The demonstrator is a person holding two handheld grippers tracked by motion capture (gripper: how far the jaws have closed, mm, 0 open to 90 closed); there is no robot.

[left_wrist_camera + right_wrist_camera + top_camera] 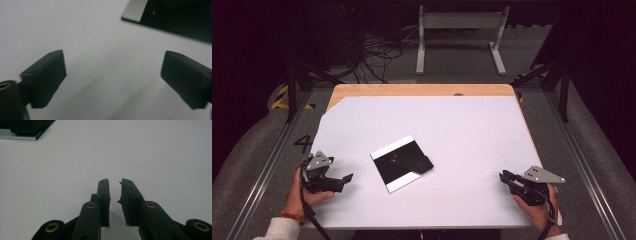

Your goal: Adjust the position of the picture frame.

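A flat black square object (402, 162) with white strips along two edges lies tilted in the middle of the white table top (452, 130). My left gripper (343, 181) rests near the front left edge with its jaws wide apart and nothing between them; its own view has it (113, 77) over bare white surface, with the black object (180, 20) ahead at the upper right. My right gripper (504, 177) sits near the front right edge. Its jaws stand almost together with a slim gap, and nothing is in the right gripper (114, 182). The black object (25, 127) lies far off at upper left.
A strip of wooden table edge (422, 90) runs along the far side. Beyond it on the grey floor stand a white metal frame (459, 35) and a tangle of cables (377, 55). Metal rails (267, 170) flank the table.
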